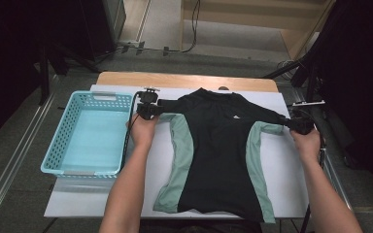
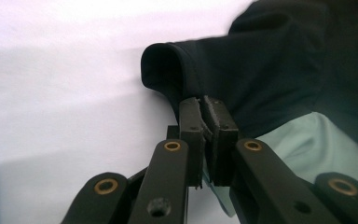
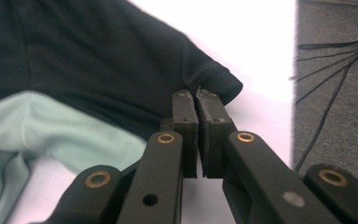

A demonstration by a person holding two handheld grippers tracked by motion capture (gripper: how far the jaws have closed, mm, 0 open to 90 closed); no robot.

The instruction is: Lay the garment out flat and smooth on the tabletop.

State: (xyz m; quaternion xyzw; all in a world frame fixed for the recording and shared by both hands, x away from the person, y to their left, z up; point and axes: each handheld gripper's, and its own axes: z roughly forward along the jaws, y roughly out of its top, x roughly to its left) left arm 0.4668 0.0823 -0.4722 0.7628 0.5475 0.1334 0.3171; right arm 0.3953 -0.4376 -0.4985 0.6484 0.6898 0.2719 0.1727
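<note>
A black shirt (image 1: 218,145) with pale green side panels lies spread flat on the white table cover (image 1: 102,196), collar away from me. My left gripper (image 1: 151,109) is shut on the shirt's left sleeve (image 2: 186,70) at the hem, the dark cloth pinched between its pads (image 2: 200,108). At the other side, my right gripper (image 1: 297,124) is shut on the right sleeve (image 3: 205,70) at the cuff, pads (image 3: 196,99) closed on the black fabric. Both sleeves are stretched outward from the body.
A light blue plastic basket (image 1: 88,133) stands empty on the table's left side, close to my left forearm. The wooden table edge (image 1: 184,80) shows beyond the shirt. Black cables (image 3: 335,74) run over grey floor to the right of the table.
</note>
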